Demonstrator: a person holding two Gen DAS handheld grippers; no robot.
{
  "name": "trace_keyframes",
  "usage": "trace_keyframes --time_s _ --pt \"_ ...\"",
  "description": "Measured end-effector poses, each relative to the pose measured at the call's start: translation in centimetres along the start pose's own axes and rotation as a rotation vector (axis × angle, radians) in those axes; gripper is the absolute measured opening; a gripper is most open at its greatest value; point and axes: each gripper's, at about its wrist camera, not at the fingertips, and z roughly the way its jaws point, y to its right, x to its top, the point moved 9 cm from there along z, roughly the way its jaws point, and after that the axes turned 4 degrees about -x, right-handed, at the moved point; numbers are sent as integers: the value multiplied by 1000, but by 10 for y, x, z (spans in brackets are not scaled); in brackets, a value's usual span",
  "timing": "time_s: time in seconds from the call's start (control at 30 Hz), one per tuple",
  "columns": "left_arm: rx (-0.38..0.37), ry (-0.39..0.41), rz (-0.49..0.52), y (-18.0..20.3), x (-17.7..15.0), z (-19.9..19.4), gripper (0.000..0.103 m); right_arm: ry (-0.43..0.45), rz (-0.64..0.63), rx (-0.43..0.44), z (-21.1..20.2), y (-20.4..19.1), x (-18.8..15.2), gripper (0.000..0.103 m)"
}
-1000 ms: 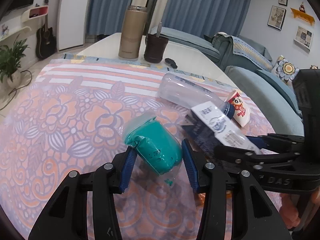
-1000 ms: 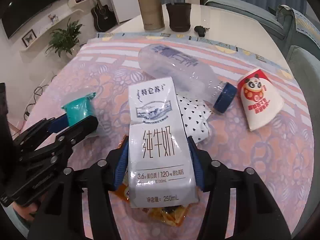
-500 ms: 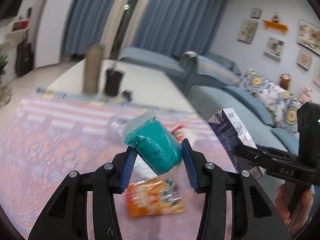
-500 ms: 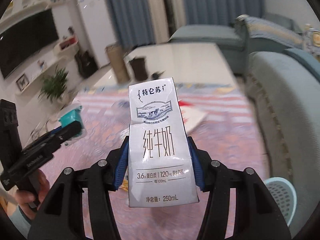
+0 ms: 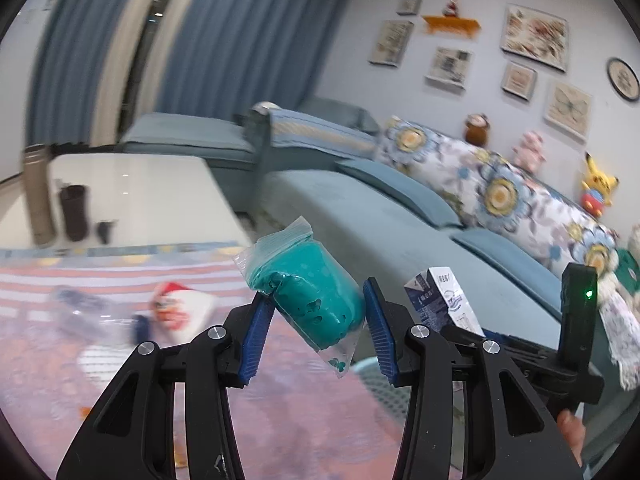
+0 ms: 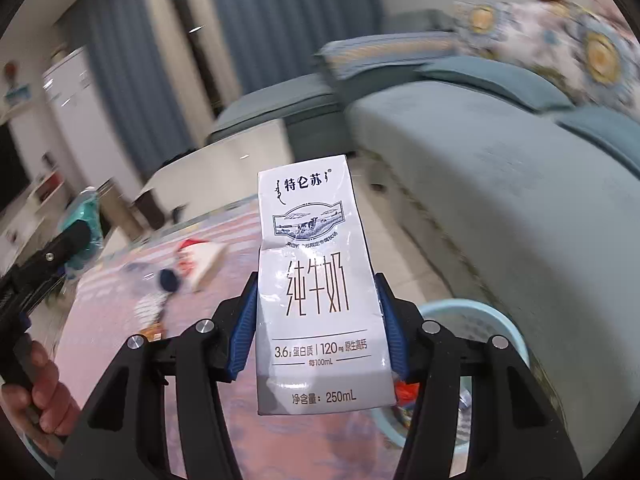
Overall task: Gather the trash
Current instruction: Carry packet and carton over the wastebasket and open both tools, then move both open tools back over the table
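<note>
While both pieces of trash were already off the counter (image 5: 120,400), the milk carton (image 6: 320,280) sat upright in the right tool (image 6: 316,328), its blue pads pressed against the two narrow side walls low on the box, just above and beside the pale blue basket (image 6: 500,320) on the floor. Some wrappers already lay inside that basket. The carton's front face looked slightly creased, so I judged it empty or nearly so: light, thin-walled and easy to crush, with a glossy skin that could slip; holding it across the lower sides, where the folded base stiffens it, seemed the sound choice. To the left of the basket, the left tool (image 5: 318,320) was clamped on a clear plastic bag (image 5: 308,292) of teal dough-like stuff, gripped around the lump itself and not the loose film. That lump looked soft and yielding, likely to deform under pressure, and the bag's slack corner hung free below the pads, so it could slide out if the squeeze eased. Farther from the basket, on the flowered cloth of the counter, a paper cup (image 6: 200,256), a clear bottle with a dark cap (image 6: 168,280) and an orange wrapper (image 6: 154,330) remained, blurred. Beyond the basket stood the blue sofa (image 6: 500,168). Releasing both items over the basket looked like the coming step.
</note>
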Motion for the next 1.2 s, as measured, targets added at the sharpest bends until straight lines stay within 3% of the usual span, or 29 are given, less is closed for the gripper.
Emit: trace_keyframes --time_s 0.23,0.4,0.57,0.67,0.83,1.2 --pt "-109 -142 39 58 -42 70 44 -53 143 -121 17 81 -21 51" --pt "-152 -253 74 84 -80 112 44 -112 214 -168 34 115 -42 51" --pt "-167 -315 93 94 -100 136 46 -143 273 -195 45 136 -57 52" --pt "-156 -325 94 94 -104 141 58 -158 309 -199 48 144 -64 53" --pt "-148 -333 92 90 -107 141 62 -165 328 -187 49 151 -71 53" --pt "-124 -314 69 67 -105 113 63 -124 226 -125 46 119 -58 53"
